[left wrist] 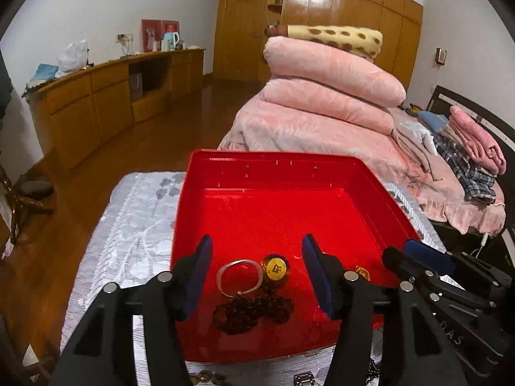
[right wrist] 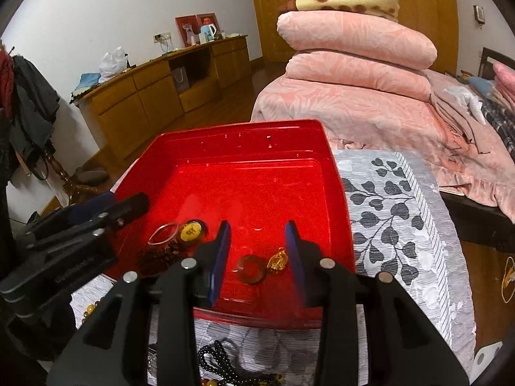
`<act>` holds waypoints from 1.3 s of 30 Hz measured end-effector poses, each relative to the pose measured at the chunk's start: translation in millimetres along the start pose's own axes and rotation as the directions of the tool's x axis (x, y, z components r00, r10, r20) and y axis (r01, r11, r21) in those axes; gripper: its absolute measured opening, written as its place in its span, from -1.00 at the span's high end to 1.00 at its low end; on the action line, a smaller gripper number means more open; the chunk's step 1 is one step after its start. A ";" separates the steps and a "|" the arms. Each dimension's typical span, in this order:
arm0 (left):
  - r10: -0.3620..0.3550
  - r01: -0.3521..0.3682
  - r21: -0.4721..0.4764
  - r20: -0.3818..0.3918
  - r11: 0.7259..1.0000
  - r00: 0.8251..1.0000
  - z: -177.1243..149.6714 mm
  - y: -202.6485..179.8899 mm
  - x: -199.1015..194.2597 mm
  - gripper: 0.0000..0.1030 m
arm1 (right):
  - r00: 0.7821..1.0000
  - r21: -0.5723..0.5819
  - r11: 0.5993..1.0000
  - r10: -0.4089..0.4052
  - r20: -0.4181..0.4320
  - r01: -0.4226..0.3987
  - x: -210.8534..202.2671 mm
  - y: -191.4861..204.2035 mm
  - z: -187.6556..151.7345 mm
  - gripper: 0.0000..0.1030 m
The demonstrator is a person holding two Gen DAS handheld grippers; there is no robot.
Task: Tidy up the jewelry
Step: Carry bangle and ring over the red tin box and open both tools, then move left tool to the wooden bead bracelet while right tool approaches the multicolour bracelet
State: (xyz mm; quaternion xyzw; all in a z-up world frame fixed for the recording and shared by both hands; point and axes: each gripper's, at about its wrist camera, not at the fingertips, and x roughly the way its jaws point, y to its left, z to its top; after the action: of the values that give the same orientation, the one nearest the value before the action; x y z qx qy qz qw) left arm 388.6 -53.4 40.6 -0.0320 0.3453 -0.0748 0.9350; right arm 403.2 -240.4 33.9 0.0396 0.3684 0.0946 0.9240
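Jewelry lies in the red tray (left wrist: 199, 206): silver bangle (left wrist: 238, 277) and dark bead string (left wrist: 254, 312) under the left gripper (left wrist: 257, 276), amber ring (right wrist: 251, 268) under the right gripper (right wrist: 257, 263). Both grippers' fingers stand apart, empty.

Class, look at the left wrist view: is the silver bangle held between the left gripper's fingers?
No. The silver bangle lies flat on the floor of the red tray, and the left gripper hangs open above it.
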 end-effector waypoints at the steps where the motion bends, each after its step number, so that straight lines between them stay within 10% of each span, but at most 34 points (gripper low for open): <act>1: -0.002 0.002 -0.002 0.005 1.000 1.000 0.7 1.1 -2.0 -0.16 | 1.000 0.001 1.000 0.002 0.006 -0.002 -2.4 -0.2 0.0 0.33; 13: 0.056 -0.055 -0.005 0.073 0.998 0.996 -32.5 33.3 -68.2 -0.28 | 0.997 0.013 1.000 0.011 0.071 -0.012 -54.7 -1.4 -39.2 0.33; 39: 0.055 -0.058 -0.024 -0.103 0.998 0.993 -148.5 60.5 -96.4 -0.30 | 0.995 -0.007 0.999 0.051 -0.082 -0.051 -75.2 32.2 -146.5 0.33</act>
State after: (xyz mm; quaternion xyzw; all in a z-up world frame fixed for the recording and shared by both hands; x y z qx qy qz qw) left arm 226.8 20.7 -17.1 -0.0312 0.3946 -0.0452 0.9172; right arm 244.1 -223.8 -17.1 0.0409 0.4041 0.1214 0.9057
